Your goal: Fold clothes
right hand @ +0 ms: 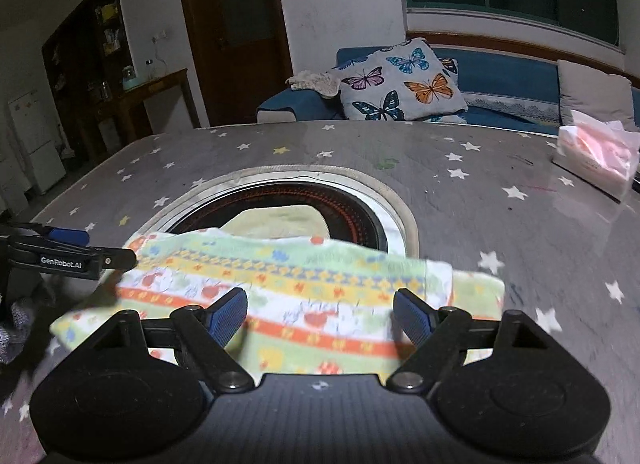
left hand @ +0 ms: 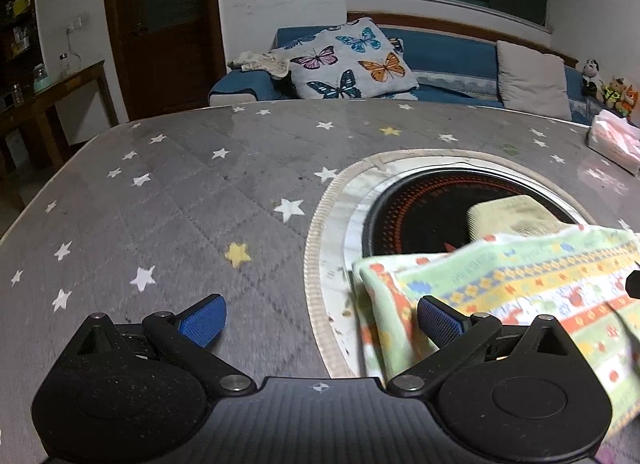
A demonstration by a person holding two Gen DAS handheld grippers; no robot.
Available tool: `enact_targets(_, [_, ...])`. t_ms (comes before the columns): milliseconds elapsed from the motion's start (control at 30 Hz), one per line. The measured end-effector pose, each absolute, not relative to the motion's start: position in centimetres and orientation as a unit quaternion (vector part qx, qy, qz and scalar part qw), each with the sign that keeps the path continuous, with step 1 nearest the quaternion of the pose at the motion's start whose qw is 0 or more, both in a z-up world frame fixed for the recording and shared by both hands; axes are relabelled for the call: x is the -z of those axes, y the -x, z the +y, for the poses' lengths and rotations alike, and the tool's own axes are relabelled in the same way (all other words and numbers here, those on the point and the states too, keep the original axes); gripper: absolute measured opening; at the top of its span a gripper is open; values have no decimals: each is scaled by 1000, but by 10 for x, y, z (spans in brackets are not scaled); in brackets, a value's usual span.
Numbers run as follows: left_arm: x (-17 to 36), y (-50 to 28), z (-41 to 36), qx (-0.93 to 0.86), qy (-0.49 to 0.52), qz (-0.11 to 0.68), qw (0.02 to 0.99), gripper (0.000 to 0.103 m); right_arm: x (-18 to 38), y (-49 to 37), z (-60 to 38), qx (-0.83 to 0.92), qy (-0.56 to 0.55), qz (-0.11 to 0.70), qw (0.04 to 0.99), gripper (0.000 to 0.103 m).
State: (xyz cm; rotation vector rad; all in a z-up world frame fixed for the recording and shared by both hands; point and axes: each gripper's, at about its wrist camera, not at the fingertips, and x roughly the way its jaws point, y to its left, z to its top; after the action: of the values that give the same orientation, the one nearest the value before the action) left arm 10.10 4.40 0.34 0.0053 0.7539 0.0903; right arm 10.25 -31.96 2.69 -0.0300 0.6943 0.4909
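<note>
A small striped garment (right hand: 288, 288), green, yellow, orange and white, lies folded on the grey star-print table (right hand: 520, 224), partly over a round black hotplate (right hand: 280, 200). It also shows in the left wrist view (left hand: 520, 288). A pale yellow cloth (right hand: 276, 222) lies behind it on the hotplate. My right gripper (right hand: 320, 314) is open, just above the garment's near edge. My left gripper (left hand: 322, 316) is open and empty at the garment's left edge, and it shows at the left of the right wrist view (right hand: 76, 254).
A pink tissue pack (right hand: 596, 160) sits at the table's far right. Beyond the table is a blue sofa (right hand: 500, 76) with a butterfly cushion (right hand: 404, 82) and a grey cushion. A wooden door and a side table stand at the left.
</note>
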Motion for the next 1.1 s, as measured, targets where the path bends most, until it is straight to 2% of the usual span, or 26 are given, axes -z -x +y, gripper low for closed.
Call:
enact_targets(300, [4,-113,47,-45,-9,378,925,103,-16,-122,-325,-224,14,350,909,82])
enact_targets(700, [0,-109,42,-38,-8,378,925,103,-28,-96,-306,-248,56,325,911,90])
enact_targets(967, [-5,-103,41,-30,-6,372,928,103,-34,-69,-282,-285,88,309,903,91])
enact_targets(1100, [-6,-100,42,-30,-4,370,929,103,-36,-56,-269,-306,107,302,897,95])
